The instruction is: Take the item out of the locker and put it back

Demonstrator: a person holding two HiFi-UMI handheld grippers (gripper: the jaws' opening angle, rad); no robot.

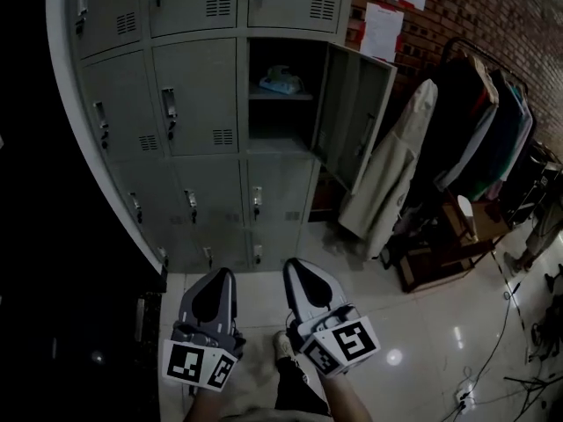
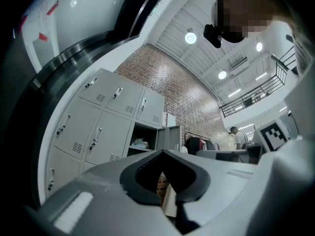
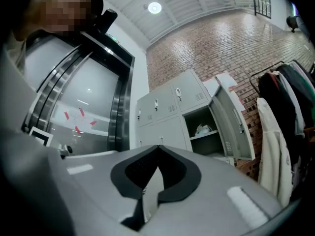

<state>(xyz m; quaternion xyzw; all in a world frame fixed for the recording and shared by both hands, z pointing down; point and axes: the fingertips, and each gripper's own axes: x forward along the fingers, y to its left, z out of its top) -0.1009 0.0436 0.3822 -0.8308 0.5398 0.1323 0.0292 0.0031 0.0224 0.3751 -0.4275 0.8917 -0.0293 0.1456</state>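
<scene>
The grey locker bank (image 1: 198, 104) stands ahead of me with one door (image 1: 356, 117) swung open to the right. On the upper shelf of that open compartment lies a pale, crumpled item (image 1: 280, 82), also seen as the item (image 2: 140, 143) and the item (image 3: 203, 129) in the gripper views. My left gripper (image 1: 226, 273) and right gripper (image 1: 291, 265) hang low in front of me, well short of the locker. Both are shut with nothing between the jaws; their tips meet in the left gripper (image 2: 161, 152) and right gripper (image 3: 158, 146) views.
A clothes rack (image 1: 479, 121) with dark garments and a beige coat (image 1: 391, 170) stands right of the open door. Below it sits a low wooden stand (image 1: 440, 253). Cables (image 1: 493, 359) trail over the glossy floor at the right. A dark wall (image 1: 35, 236) borders the left.
</scene>
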